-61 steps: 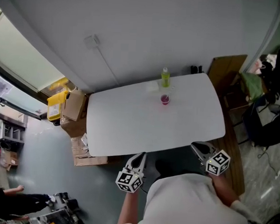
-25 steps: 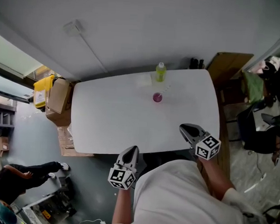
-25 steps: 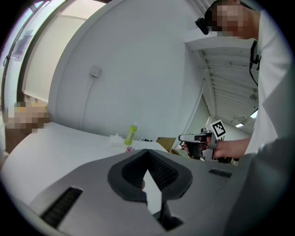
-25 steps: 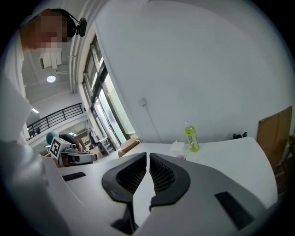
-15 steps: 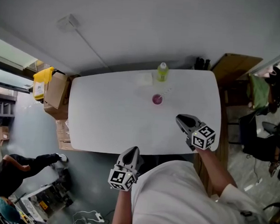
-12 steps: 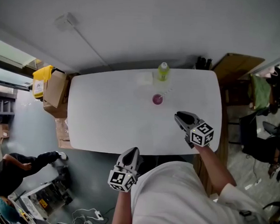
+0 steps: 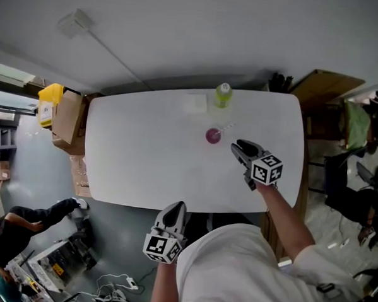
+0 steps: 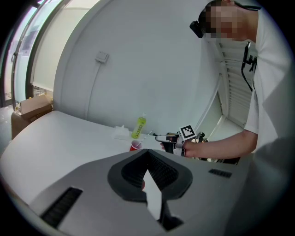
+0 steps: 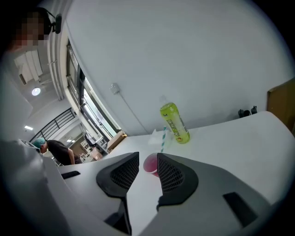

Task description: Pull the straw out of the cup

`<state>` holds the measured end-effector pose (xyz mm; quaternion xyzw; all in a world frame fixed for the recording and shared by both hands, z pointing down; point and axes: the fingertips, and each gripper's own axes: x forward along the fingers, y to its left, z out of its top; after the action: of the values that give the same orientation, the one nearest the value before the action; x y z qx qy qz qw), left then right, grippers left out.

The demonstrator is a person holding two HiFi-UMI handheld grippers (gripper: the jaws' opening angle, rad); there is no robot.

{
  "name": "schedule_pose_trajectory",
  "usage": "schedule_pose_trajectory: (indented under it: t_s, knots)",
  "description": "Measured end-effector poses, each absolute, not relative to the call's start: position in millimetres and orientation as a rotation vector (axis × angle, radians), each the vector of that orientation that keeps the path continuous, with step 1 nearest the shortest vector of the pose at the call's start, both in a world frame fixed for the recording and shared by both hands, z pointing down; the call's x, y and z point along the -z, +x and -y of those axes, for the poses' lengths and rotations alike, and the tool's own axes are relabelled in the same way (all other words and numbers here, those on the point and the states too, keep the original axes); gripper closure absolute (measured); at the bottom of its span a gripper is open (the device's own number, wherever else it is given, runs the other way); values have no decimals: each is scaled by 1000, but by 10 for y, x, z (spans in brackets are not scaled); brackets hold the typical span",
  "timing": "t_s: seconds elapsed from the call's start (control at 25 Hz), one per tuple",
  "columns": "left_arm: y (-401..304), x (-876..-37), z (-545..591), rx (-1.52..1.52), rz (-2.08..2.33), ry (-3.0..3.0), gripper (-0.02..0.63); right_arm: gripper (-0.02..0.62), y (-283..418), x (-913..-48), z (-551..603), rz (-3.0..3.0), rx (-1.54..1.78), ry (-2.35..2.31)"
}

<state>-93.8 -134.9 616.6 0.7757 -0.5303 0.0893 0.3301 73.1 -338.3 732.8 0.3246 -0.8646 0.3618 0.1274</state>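
Observation:
A small pink cup (image 7: 213,136) stands on the white table (image 7: 144,157), with a striped straw (image 7: 227,126) leaning out of it to the right. My right gripper (image 7: 238,147) hovers over the table just right of the cup and apart from it. Its jaws are opening, and nothing lies between them. In the right gripper view the cup (image 9: 150,163) and straw (image 9: 163,137) show past the gap between the jaws (image 9: 147,159). My left gripper (image 7: 177,210) hangs shut below the table's near edge, pointing at the cup (image 8: 135,146).
A green bottle (image 7: 223,94) stands behind the cup near the table's far edge, with a white tissue (image 7: 195,103) beside it. Cardboard boxes (image 7: 67,115) sit left of the table and a wooden board (image 7: 325,82) is at the right. A person (image 7: 14,233) crouches at the lower left.
My right gripper has come forward and down over the table to just beside the cup, and its jaws have parted. The left gripper has shifted only slightly.

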Motion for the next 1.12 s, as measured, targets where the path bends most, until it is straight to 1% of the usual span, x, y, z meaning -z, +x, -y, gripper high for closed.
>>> schedule_pose_trajectory:
  t_s: [0.4, 0.6, 0.64, 0.72, 0.8, 0.88, 1.12]
  knots:
    - [-975, -6326, 1247, -252, 1420, 1933, 604, 414, 589, -7681, 3884, 2488, -1195, 974]
    - [-991, -6326, 1289, -263, 1431, 1893, 604, 417, 459, -7823, 3960, 2475, -1215, 958]
    - [-993, -6335, 1292, -263, 1431, 1890, 604, 425, 453, -7829, 3976, 2474, -1213, 966]
    - [-1004, -6355, 1285, -262, 1433, 1888, 604, 488, 454, -7808, 3997, 2479, -1202, 987]
    - [-1025, -6387, 1259, -256, 1438, 1893, 604, 532, 457, -7770, 4001, 2490, -1193, 1001]
    - [-1041, -6402, 1245, -246, 1445, 1894, 604, 543, 458, -7734, 4003, 2504, -1187, 1004]
    - [-1095, -6376, 1225, -233, 1445, 1908, 604, 545, 404, -7602, 4030, 2534, -1158, 1013]
